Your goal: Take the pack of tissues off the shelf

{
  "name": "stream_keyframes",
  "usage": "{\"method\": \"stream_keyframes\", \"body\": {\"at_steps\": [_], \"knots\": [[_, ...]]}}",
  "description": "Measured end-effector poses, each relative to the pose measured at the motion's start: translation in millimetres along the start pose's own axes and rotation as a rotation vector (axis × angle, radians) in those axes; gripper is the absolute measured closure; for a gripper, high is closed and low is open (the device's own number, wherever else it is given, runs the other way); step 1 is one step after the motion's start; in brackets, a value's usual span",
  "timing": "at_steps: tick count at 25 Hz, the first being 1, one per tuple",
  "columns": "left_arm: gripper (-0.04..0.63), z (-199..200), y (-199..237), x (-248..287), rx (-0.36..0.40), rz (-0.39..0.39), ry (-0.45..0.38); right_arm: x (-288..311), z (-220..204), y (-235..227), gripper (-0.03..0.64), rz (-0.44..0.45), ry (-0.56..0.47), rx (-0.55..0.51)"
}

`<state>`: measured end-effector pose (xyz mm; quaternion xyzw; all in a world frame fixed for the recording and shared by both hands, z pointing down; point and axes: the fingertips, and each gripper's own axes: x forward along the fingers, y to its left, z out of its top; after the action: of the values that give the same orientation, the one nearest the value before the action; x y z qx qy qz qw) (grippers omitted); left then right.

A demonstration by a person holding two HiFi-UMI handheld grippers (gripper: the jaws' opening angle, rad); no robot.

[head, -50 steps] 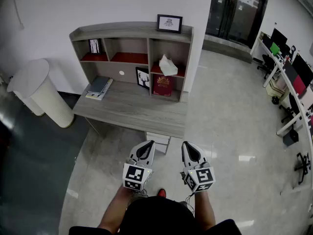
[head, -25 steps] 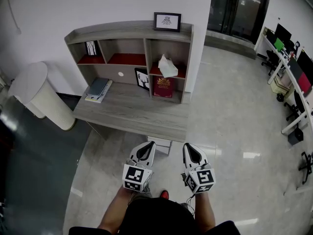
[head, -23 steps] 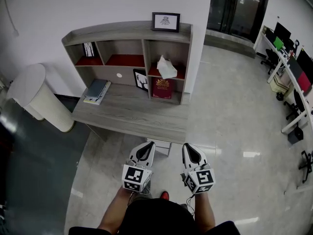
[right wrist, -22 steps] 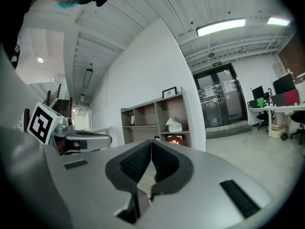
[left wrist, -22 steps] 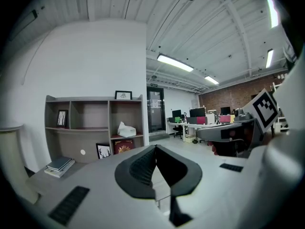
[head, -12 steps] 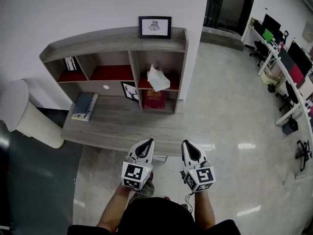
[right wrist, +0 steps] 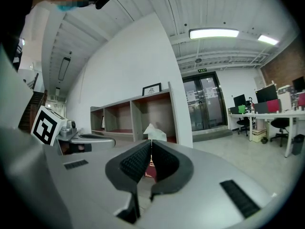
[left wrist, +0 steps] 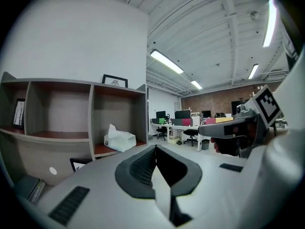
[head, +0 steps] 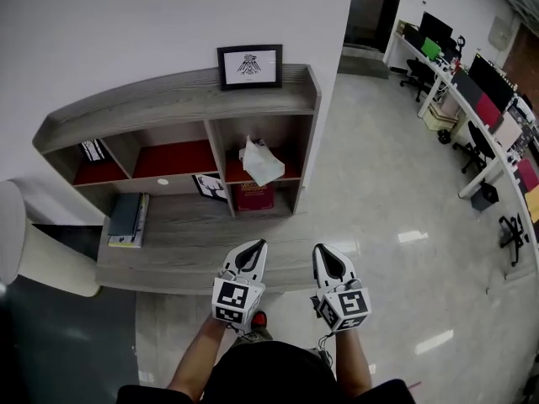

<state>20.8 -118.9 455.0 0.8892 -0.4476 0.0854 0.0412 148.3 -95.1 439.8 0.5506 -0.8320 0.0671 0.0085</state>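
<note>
The white pack of tissues (head: 259,162) sits on the red shelf board in the right compartment of the grey wooden shelf unit (head: 181,99), with a tissue sticking up. The left gripper view shows the same pack (left wrist: 119,140) ahead and to the left, and in the right gripper view the pack (right wrist: 154,132) stands just above the jaws. Both grippers are held side by side in front of the desk, well short of the shelf. My left gripper (head: 253,251) is shut and empty. My right gripper (head: 324,253) is shut and empty too.
A framed picture (head: 249,65) stands on top of the unit. A red book (head: 252,196) and a small deer picture (head: 211,187) stand under the tissues; books (head: 128,219) lie on the desk (head: 185,251). A white cylinder (head: 34,255) stands left. Office desks (head: 484,91) line the right.
The view has closed in on the shelf unit, which now fills more of the head view. Both grippers have moved toward it, still shut and side by side.
</note>
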Motion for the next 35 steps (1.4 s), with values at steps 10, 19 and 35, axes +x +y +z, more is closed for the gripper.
{"method": "stream_keyframes", "body": {"at_steps": [10, 19, 35], "knots": [[0.588, -4.1, 36.0, 34.2, -0.007, -0.088, -0.006, 32.4, -7.8, 8.9, 0.588, -0.088, 0.021, 0.001], [0.586, -7.4, 63.4, 60.9, 0.026, -0.06, -0.005, 58.3, -2.2, 5.2, 0.588, -0.115, 0.032, -0.018], [0.357, -22.6, 106.3, 154.1, -0.017, -0.005, 0.159, 65.1, -17.0, -25.3, 0.588, -0.203, 0.081, -0.016]]}}
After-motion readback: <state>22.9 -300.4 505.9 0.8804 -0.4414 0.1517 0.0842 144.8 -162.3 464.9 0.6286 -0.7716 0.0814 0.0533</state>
